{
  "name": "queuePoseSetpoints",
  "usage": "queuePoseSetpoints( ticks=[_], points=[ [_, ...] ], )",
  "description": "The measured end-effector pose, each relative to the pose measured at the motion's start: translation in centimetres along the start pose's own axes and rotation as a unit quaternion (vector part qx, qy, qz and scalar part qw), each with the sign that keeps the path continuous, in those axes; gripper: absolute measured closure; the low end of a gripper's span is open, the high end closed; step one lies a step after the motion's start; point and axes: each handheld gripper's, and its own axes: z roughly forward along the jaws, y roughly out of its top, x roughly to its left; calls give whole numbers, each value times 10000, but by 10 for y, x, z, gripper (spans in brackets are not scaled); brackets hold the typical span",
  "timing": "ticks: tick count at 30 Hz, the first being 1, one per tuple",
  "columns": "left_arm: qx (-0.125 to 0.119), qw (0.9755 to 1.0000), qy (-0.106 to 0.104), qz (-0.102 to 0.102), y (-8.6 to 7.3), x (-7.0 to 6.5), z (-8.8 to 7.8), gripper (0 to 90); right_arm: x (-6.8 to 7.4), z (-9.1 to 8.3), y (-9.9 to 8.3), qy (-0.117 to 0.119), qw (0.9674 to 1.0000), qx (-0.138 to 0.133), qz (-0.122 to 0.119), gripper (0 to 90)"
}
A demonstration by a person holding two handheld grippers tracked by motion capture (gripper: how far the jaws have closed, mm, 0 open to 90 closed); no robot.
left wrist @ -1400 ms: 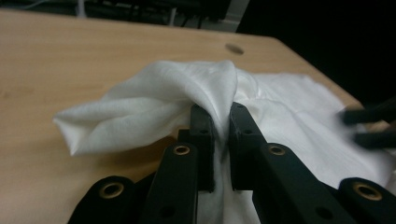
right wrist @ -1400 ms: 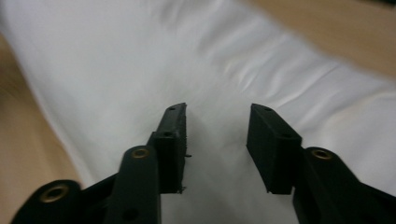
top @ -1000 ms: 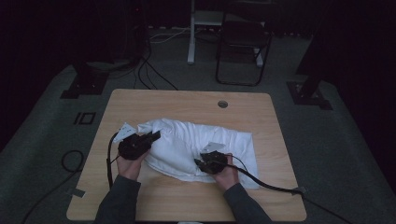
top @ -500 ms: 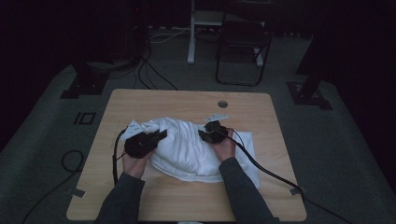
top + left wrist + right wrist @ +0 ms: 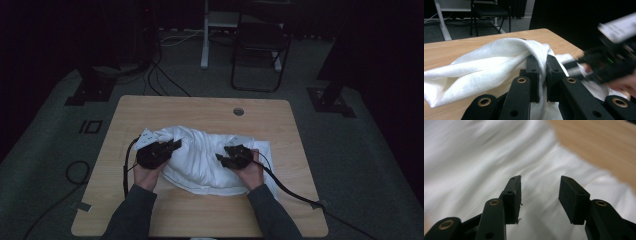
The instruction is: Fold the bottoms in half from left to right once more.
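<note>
Sprawling across the middle of the wooden table (image 5: 150, 215) is the white cloth (image 5: 205, 160), bunched up in soft folds, and both hands are working on it. On its left edge, the left gripper (image 5: 170, 147) is clamped tight on a fold of fabric. Over the cloth's right part, the right gripper (image 5: 222, 154) has just been opening, jaws apart with nothing pinched between them.

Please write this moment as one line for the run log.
left tool: shut on white cloth | right tool: open, jaws just opening, nothing between, above cloth | cloth: bunched on table
</note>
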Motion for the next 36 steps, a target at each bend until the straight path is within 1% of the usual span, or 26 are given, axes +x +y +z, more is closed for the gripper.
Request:
queuePoseSetpoints(
  ticks=[1, 2, 4, 5, 6, 8, 9, 10, 11, 12, 13, 14, 16, 18, 20, 23, 25, 26, 27, 28, 29, 31, 32, 33, 34, 36],
  points=[
    [-20, 10000, -10, -12, 0, -1, 0, 834, 7, 0, -6, 40, 9999, 89, -134, 520],
    [-27, 10000, -24, 6, 1, -2, 1, 834, 13, 3, -12, 16, 9995, 193, -246, 517],
    [-28, 10000, -64, 22, 2, -4, 2, 834, 23, 17, -25, -84, 9982, 442, -405, 510],
    [-42, 10000, -72, 50, 3, -6, 3, 834, 28, 22, -31, -190, 9977, 408, -498, 510],
    [-17, 9999, -64, 107, 4, -7, 3, 834, 30, 22, -32, -258, 9978, 329, -507, 509],
    [-4, 9999, -62, 142, 5, -7, 4, 834, 28, 14, -28, -152, 9983, 365, -430, 480],
    [1, 9999, -64, 132, 5, -7, 4, 834, 26, 8, -26, -164, 9985, 295, -423, 479],
    [1, 9999, -59, 137, 4, -6, 4, 834, 24, 1, -25, -253, 9986, 156, -445, 479],
    [0, 9999, -54, 131, 4, -5, 4, 834, 21, -6, -25, -346, 9988, 32, -334, 471],
    [-7, 9999, -61, 96, 4, -4, 4, 834, 18, -8, -25, -406, 9988, -10, -285, 459],
    [-15, 10000, -57, 72, 4, -4, 4, 834, 14, -8, -26, -474, 9987, 15, -182, 437],
    [-19, 9999, -55, 87, 4, -3, 3, 834, 11, -5, -28, -476, 9988, 91, -109, 423],
    [-39, 9999, -66, 108, 6, -5, 2, 834, 6, 11, -33, -390, 9985, 377, 10, 410],
    [-51, 9998, -91, 153, 9, -7, 1, 835, 6, 21, -35, -267, 9991, 312, 130, 412],
    [-77, 9997, -148, 161, 13, -10, 1, 837, 9, 27, -31, -194, 9991, 318, 181, 424],
    [-107, 9994, -221, 240, 20, -15, 1, 837, 19, 38, -24, -67, 9993, 243, 277, 431],
    [-122, 9991, -279, 303, 23, -20, 3, 837, 30, 45, -19, 140, 9993, 168, 304, 430],
    [-122, 9991, -279, 303, 23, -20, 3, 837, 30, 45, -19, 140, 9993, 168, 304, 430],
    [-84, 9987, -321, 377, 24, -23, 5, 837, 34, 47, -17, 298, 9991, 178, 258, 422],
    [-62, 9986, -337, 412, 23, -25, 6, 837, 36, 44, -13, 641, 9976, 155, 213, 409],
    [-48, 9983, -355, 458, 23, -26, 5, 837, 33, 35, -12, 616, 9979, 54, 196, 412],
    [-37, 9979, -341, 556, 23, -27, 3, 837, 24, 14, -15, 442, 9985, -195, 267, 414],
    [-37, 9979, -341, 556, 23, -27, 3, 837, 24, 14, -15, 442, 9985, -195, 267, 414],
    [-35, 9979, -288, 583, 23, -27, 1, 837, 17, 2, -18, 262, 9987, -262, 342, 413],
    [-33, 9978, -264, 603, 23, -28, 0, 837, 1, -14, -28, -230, 9983, -248, 464, 400],
    [-31, 9976, -273, 631, 23, -29, 0, 837, -13, -17, -42, -402, 9965, -85, 721, 394]
  ],
)
